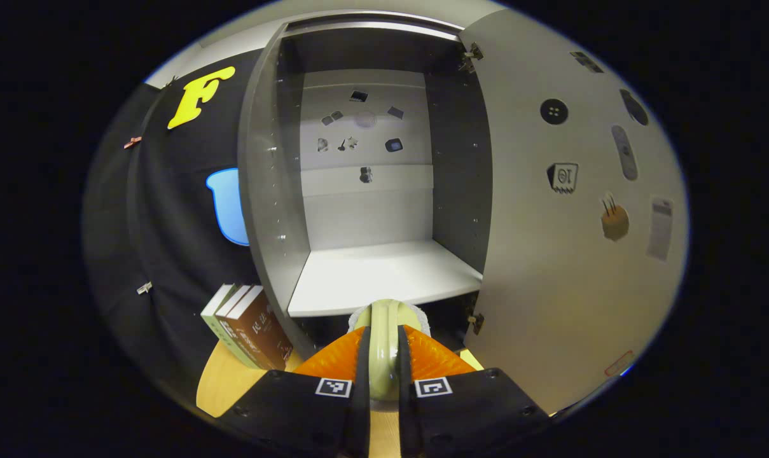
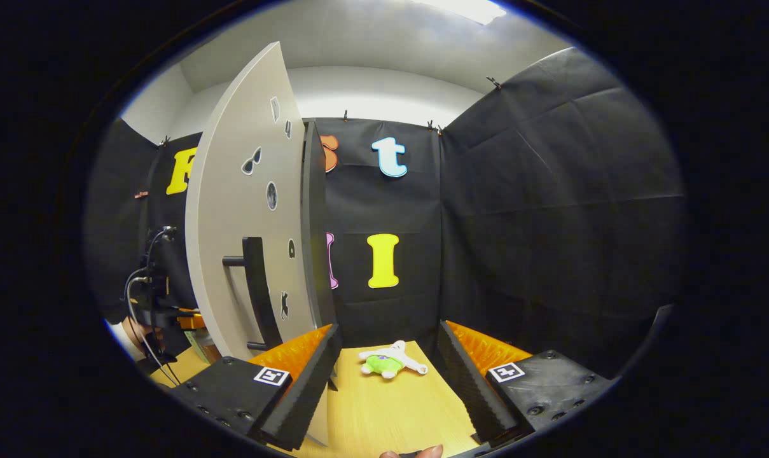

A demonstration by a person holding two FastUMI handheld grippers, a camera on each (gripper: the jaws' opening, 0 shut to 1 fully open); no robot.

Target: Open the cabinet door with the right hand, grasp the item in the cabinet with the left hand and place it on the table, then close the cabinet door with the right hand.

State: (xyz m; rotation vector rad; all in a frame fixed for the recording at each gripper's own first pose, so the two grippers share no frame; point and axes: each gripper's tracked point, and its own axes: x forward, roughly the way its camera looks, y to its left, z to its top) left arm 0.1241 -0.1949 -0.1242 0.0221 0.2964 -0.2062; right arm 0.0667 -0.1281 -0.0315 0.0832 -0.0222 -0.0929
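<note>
The grey cabinet (image 1: 263, 191) stands open, its door (image 1: 549, 254) swung out to the right, and its white shelf (image 1: 384, 273) is bare. Just below and in front of that shelf, my left gripper (image 1: 384, 340) is shut on a pale green curved item (image 1: 384, 362) with a whitish fuzzy end. In the right gripper view, my right gripper (image 2: 387, 331) is open with nothing between its fingers, just right of the door (image 2: 244, 210) and its black bar handle (image 2: 254, 292). The left gripper (image 2: 152, 305) and a hand show beyond the door's left edge.
Several books (image 1: 247, 327) lean against the cabinet's left side on the wooden table (image 1: 222, 381). A small green and white plush toy (image 2: 390, 362) lies on the table (image 2: 384, 413) ahead of my right gripper. Black cloth walls close in the booth.
</note>
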